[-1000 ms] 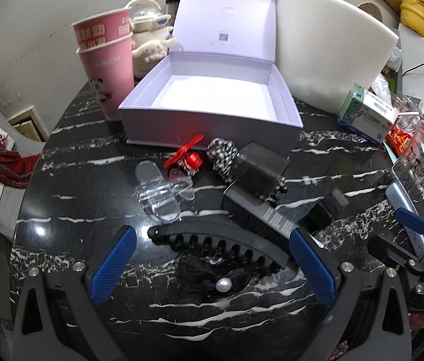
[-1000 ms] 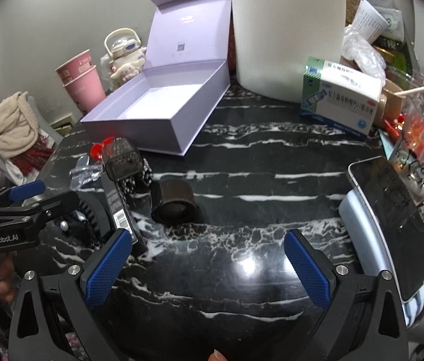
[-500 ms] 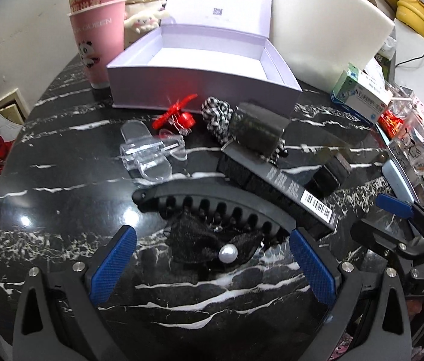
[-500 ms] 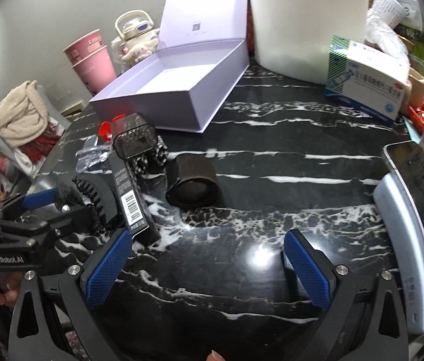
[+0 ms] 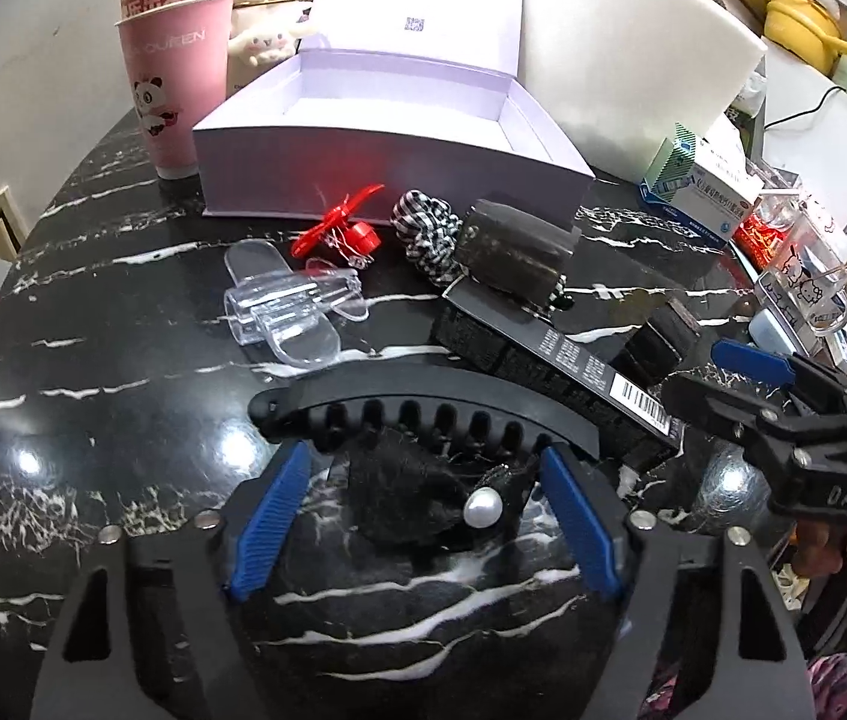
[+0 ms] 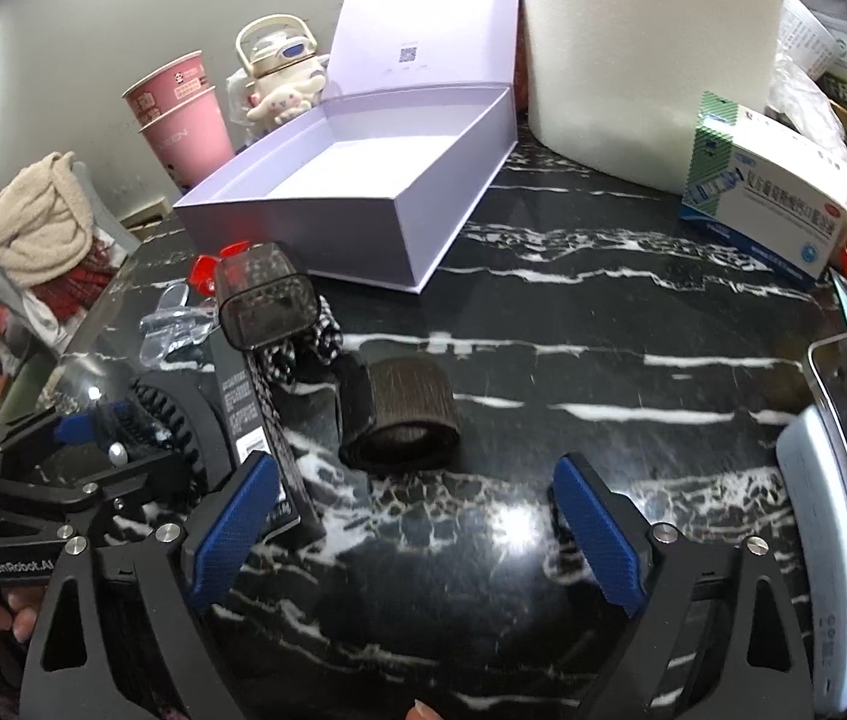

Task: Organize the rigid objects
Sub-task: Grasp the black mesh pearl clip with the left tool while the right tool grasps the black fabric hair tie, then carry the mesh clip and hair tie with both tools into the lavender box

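The left gripper (image 5: 423, 486) is being closed around the black bow hair clip (image 5: 417, 420) at lower centre, pads not yet pressing. The right gripper (image 6: 417, 516), holding nothing, is being narrowed slightly. A pickup is judged imminent.

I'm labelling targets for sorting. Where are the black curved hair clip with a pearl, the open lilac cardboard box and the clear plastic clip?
black curved hair clip with a pearl (image 5: 423, 399), left wrist view, arched spine.
open lilac cardboard box (image 5: 387, 171), left wrist view, front wall.
clear plastic clip (image 5: 288, 309), left wrist view, middle body.
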Tool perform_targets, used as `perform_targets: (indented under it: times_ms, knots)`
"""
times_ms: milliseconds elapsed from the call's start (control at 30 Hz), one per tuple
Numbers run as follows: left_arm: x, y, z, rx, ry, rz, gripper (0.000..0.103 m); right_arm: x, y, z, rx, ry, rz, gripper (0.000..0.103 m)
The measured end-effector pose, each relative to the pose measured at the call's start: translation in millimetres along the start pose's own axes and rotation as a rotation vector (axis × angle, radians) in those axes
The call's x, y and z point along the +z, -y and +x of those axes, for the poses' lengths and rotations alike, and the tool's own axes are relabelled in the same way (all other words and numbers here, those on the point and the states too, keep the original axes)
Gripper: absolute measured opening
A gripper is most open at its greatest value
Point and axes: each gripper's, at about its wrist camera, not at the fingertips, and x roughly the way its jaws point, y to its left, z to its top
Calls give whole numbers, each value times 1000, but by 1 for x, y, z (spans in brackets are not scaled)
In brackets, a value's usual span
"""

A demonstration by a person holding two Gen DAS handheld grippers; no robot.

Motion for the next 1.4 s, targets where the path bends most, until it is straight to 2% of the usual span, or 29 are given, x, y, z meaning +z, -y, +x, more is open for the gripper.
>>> perform_targets:
  times_ms: [133, 267, 367, 600, 667, 700, 733, 933, 1400]
  knots:
    - [0, -2, -1, 5, -2, 23, 68, 6, 0, 7, 7, -4, 0, 89]
    - [-1, -6, -3, 13, 5, 28, 54, 11, -2, 13, 26, -10, -4, 85]
    - [-1, -8, -3, 12, 7, 46, 46, 13, -4, 18, 42, -32, -7, 80]
    - [-2, -5, -4, 30, 12, 81, 43, 12, -6, 18, 28, -28, -27, 67]
    - [-1, -5, -3, 33, 11, 80, 43, 12, -6, 19, 15, -28, -32, 60]
    - [-1, -5, -3, 31, 11, 78, 43, 12, -6, 19, 12, -27, -32, 54]
    - [-1, -5, -3, 30, 11, 76, 42, 12, -5, 18, 11, -25, -28, 43]
    - [-1, -9, -4, 30, 12, 58, 42, 9, -1, 14, 54, -21, -5, 43]
    - [-1, -2, -23, 37, 69, 58, 38, -3, -3, -9, 50, 25, 5, 43]
